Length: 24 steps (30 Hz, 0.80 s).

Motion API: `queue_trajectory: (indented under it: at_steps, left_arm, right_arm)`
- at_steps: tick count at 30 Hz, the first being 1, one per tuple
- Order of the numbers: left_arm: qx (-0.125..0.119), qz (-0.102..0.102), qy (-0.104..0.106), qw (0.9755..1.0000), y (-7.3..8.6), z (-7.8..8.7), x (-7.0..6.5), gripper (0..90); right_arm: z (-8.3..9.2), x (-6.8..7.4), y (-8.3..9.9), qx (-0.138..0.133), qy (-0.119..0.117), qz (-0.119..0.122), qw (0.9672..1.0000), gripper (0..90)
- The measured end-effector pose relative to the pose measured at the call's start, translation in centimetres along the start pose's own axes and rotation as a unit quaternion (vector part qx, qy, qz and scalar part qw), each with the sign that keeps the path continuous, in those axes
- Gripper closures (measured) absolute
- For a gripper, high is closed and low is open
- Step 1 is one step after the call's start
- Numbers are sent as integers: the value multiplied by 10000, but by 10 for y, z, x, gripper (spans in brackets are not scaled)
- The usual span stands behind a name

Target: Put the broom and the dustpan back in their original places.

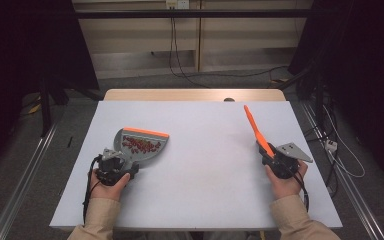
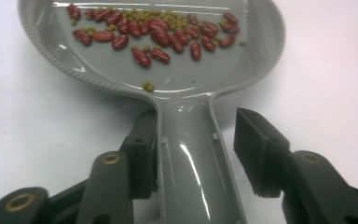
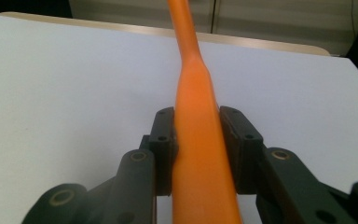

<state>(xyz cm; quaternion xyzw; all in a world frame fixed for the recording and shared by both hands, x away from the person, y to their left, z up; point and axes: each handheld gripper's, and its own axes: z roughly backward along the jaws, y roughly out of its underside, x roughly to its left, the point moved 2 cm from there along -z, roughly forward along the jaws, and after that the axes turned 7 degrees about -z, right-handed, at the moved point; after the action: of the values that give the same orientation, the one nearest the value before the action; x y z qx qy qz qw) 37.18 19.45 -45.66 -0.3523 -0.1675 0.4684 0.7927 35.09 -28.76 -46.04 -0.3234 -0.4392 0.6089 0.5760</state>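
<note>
Left gripper jaws parted around the dustpan handle, right pad clear; right gripper clamps the orange brush

Evenly and brightly lit from above on the white table, dark at both sides of the high view; soft, faint shadows beside the grey dustpan; streaks of glare along its glossy handle; near jaws slightly blurred in both gripper views; mild grain; orange brush handle sharp.
</note>
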Motion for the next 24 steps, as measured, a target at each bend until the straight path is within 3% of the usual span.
queue_trajectory:
  at_steps: [2, 5, 7, 9, 11, 14, 18, 24]
  left_arm:
    - [-15, -3, 103, 9999, 0, 0, -3, 498]
    - [-66, -73, 299, 9995, 0, -2, -10, 435]
    - [-104, -81, 414, 9991, 0, -2, -16, 414]
    - [-144, -129, 545, 9983, -1, 0, -21, 304]
    - [-287, -218, 605, 9975, 1, 3, -23, 241]
    - [-448, -280, 591, 9969, 4, 11, -19, 178]
    - [-866, -436, 647, 9932, 3, 21, -13, 131]
    - [-1341, -710, 815, 9851, 1, 34, -8, 103]
  right_arm:
    - [-2, 4, 0, -5, -32, -27, 10000, 667]
    - [-7, 10, -1, -13, -153, -264, 9995, 613]
    - [-11, 18, 1, 13, -380, -345, 9987, 543]
    - [-11, 25, 1, 18, -739, -469, 9962, 500]
    - [-7, 30, -2, -70, -827, -344, 9960, 400]
    - [1, 31, -4, -122, -1008, -271, 9945, 352]
    - [10, 28, -1, -77, -1211, -134, 9925, 284]
    - [21, 24, 2, 33, -1382, -113, 9903, 227]
